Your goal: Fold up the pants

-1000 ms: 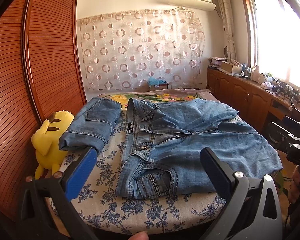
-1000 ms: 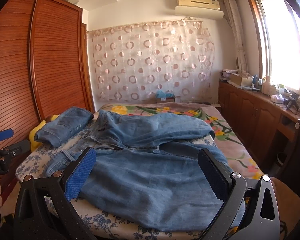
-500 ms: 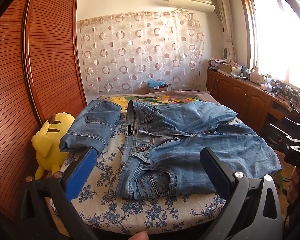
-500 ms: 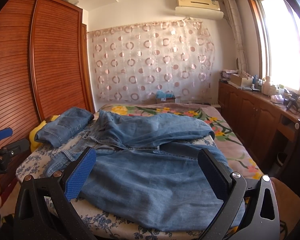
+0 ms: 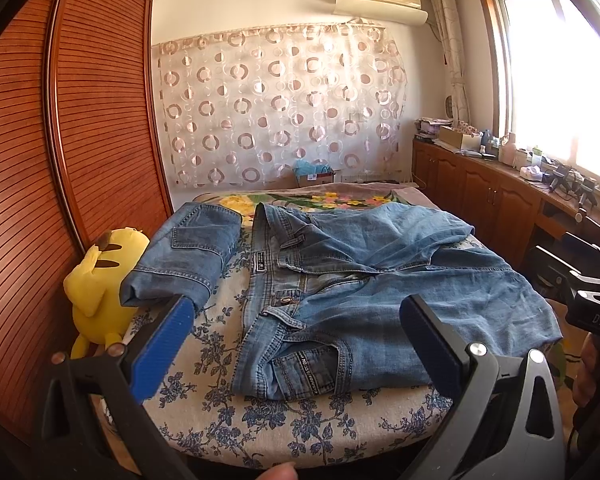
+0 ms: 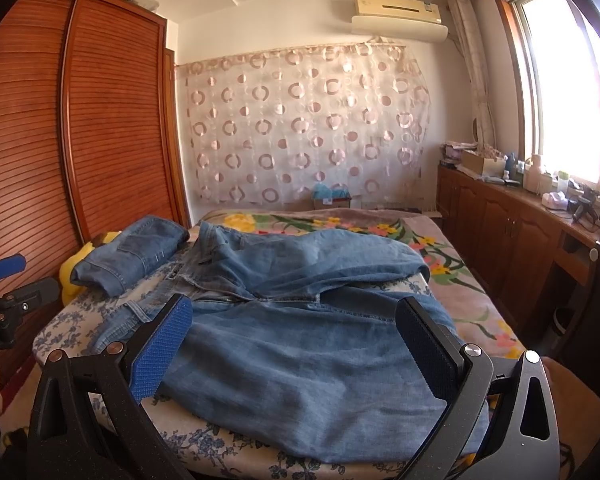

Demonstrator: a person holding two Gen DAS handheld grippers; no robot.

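Light blue jeans [image 5: 364, 296] lie spread on the bed, waistband to the left, legs loosely doubled over to the right; they also show in the right wrist view [image 6: 300, 336]. A second, folded pair of jeans [image 5: 188, 252] sits at the bed's left, also visible from the right [image 6: 132, 252]. My left gripper [image 5: 296, 344] is open and empty, held near the bed's front edge by the waistband. My right gripper [image 6: 296, 344] is open and empty, held over the leg end of the jeans.
The bed [image 5: 284, 420] has a blue floral sheet and a flowered blanket [image 6: 340, 224] behind. A yellow plush toy [image 5: 100, 280] sits at the bed's left against the slatted wooden wardrobe [image 5: 60, 160]. Wooden cabinets [image 5: 500, 200] with clutter run along the right wall.
The left wrist view has dropped and drawn back very slightly; the right one is steady. The jeans have not moved and both grippers stay open.
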